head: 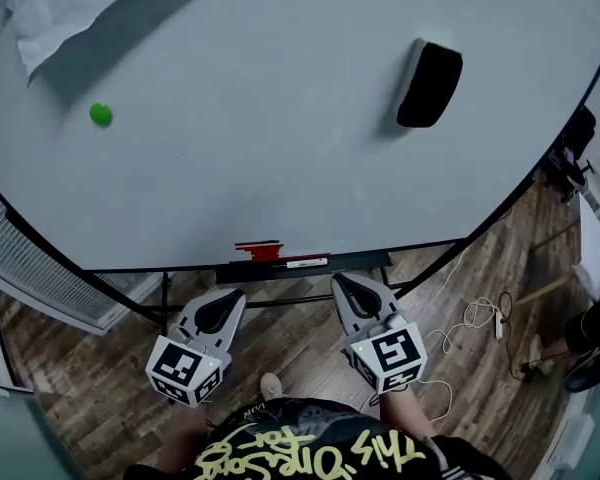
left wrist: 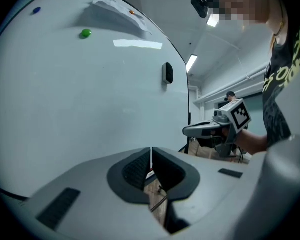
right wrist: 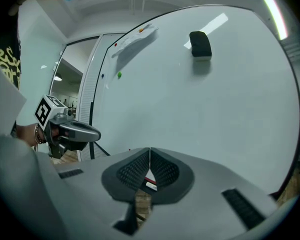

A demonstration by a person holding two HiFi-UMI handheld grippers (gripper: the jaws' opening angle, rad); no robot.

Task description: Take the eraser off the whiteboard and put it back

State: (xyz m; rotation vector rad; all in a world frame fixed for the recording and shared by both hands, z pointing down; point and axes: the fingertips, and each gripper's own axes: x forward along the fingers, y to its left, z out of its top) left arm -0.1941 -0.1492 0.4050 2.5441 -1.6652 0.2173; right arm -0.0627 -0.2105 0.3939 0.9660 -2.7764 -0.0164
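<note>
A black eraser clings to the whiteboard, high on its right part; it shows too as the eraser in the right gripper view and the eraser in the left gripper view. My left gripper and my right gripper are held side by side below the board's bottom edge, both pointing at it. Each is shut with nothing between the pads. In the left gripper view the left gripper has its jaws touching; the right gripper looks the same.
A tray under the board holds a red marker and a white marker. A green magnet and a sheet of paper are on the board's left. Cables lie on the wooden floor at right.
</note>
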